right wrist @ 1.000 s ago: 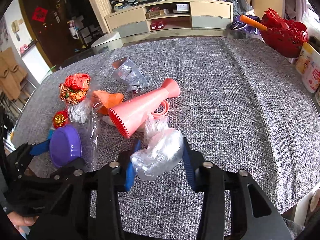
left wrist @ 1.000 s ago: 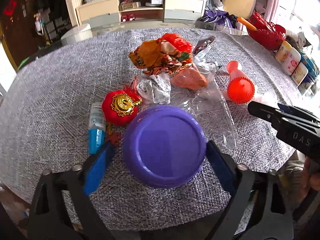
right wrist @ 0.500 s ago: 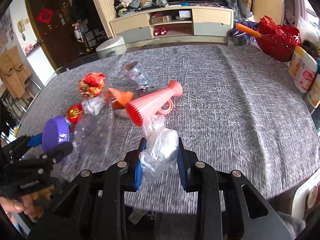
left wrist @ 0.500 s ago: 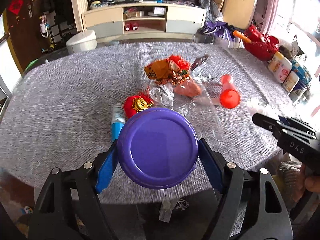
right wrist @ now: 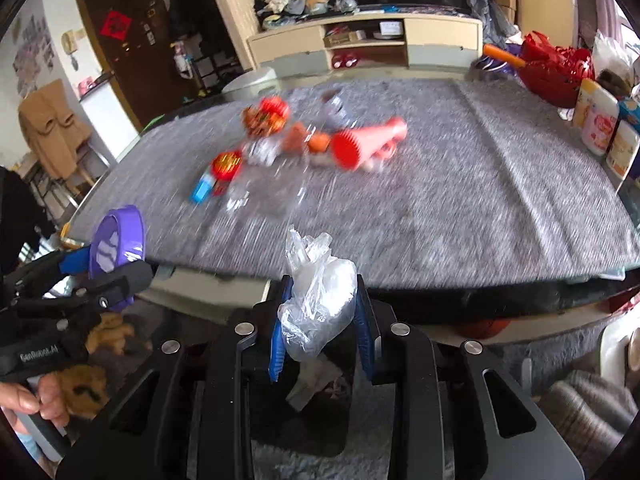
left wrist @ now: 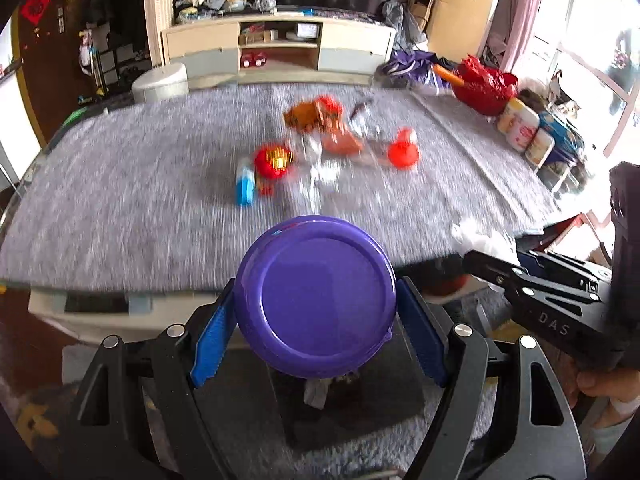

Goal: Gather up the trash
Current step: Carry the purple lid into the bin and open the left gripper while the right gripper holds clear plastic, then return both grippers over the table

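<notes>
Both tongs loaded, held off the near edge of the worktop.

Left tongs (left wrist: 316, 312) were clamped on a purple lid (left wrist: 316, 292), blue pads pressed to its rim on both sides, lid face toward the camera, off the worktop (left wrist: 120, 200) just past its near edge. Right tongs (right wrist: 320, 328) gripped a crumpled clear plastic bag (right wrist: 318, 312) between the pads, jaws having just closed a little further on it; the bag also hung beyond the near edge, above a dark bin (right wrist: 304, 408) on the floor. Near the worktop's middle lay a pink cone-shaped toy (right wrist: 368, 144), a red-gold ornament (right wrist: 227, 165), a blue-capped tube (right wrist: 201, 189), an orange-red wrapper bundle (right wrist: 266, 117) and clear film (right wrist: 272, 196), all motion-blurred. Red basket (right wrist: 556, 76) and tubs (right wrist: 598, 122) sat at the far right edge. A hand (right wrist: 28, 396) held the left tool's grip.
</notes>
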The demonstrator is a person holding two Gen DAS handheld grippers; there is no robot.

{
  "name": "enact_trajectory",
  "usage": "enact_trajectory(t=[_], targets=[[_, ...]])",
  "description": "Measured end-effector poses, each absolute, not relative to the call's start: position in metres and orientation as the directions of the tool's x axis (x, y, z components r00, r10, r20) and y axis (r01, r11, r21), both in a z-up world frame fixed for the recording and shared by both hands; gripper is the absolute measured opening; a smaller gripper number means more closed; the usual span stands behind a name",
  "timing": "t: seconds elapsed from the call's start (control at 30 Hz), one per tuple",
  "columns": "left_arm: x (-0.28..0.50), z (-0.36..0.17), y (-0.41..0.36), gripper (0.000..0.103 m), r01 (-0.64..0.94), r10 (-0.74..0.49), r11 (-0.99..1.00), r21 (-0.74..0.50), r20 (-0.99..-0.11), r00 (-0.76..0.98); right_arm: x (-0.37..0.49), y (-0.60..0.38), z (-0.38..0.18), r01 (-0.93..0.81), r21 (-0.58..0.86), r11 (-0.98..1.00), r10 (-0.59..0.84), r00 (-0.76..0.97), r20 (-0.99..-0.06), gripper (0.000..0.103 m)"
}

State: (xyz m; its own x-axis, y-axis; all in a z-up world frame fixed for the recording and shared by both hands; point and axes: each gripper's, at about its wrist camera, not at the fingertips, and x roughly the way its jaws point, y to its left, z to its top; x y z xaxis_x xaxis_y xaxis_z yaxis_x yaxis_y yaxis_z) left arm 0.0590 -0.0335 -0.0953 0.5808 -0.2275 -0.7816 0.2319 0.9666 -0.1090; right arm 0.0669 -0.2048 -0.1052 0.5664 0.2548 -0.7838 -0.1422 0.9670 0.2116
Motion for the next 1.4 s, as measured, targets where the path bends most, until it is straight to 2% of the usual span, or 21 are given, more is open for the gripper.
enact_trajectory(t=[0.37, 0.7, 1.07, 1.1, 1.13, 1.17, 1.2, 1.4], targets=[[0.030, -0.173, -0.027, 0.074, 0.220, -0.248, 0.962, -0.163, -0.859, 0.448, 0.048, -0.189, -0.159, -0.167, 0.213, 0.963, 0.267, 0.463, -0.845, 0.030], [0.025, -0.223, -0.019, 0.074, 0.218, -0.278, 0.953, -0.210, -0.891, 0.358, 0.043, -0.174, -0.200, -0.183, 0.214, 0.959, 0.270, 0.381, -0.884, 0.031], [0.025, -0.228, -0.016, 0.074, 0.217, -0.279, 0.953, -0.212, -0.894, 0.352, 0.048, -0.172, -0.203, -0.171, 0.248, 0.953, 0.296, 0.368, -0.882, 0.033], [0.025, -0.229, -0.015, 0.074, 0.217, -0.281, 0.952, -0.215, -0.895, 0.346, 0.049, -0.173, -0.204, -0.164, 0.254, 0.953, 0.298, 0.366, -0.882, 0.039], [0.026, -0.230, -0.016, 0.074, 0.217, -0.283, 0.952, -0.217, -0.896, 0.342, 0.049, -0.175, -0.204, -0.158, 0.258, 0.953, 0.299, 0.368, -0.881, 0.052], [0.026, -0.231, -0.016, 0.075, 0.218, -0.285, 0.951, -0.221, -0.898, 0.336, 0.050, -0.177, -0.204, -0.148, 0.264, 0.953, 0.301, 0.373, -0.878, 0.058], [0.026, -0.232, -0.016, 0.078, 0.217, -0.288, 0.950, -0.224, -0.898, 0.332, 0.050, -0.178, -0.203, -0.142, 0.267, 0.953, 0.301, 0.378, -0.876, 0.061], [0.026, -0.232, -0.017, 0.087, 0.220, -0.282, 0.951, -0.217, -0.900, 0.332, 0.052, -0.187, -0.199, -0.113, 0.276, 0.954, 0.298, 0.397, -0.868, 0.061]])
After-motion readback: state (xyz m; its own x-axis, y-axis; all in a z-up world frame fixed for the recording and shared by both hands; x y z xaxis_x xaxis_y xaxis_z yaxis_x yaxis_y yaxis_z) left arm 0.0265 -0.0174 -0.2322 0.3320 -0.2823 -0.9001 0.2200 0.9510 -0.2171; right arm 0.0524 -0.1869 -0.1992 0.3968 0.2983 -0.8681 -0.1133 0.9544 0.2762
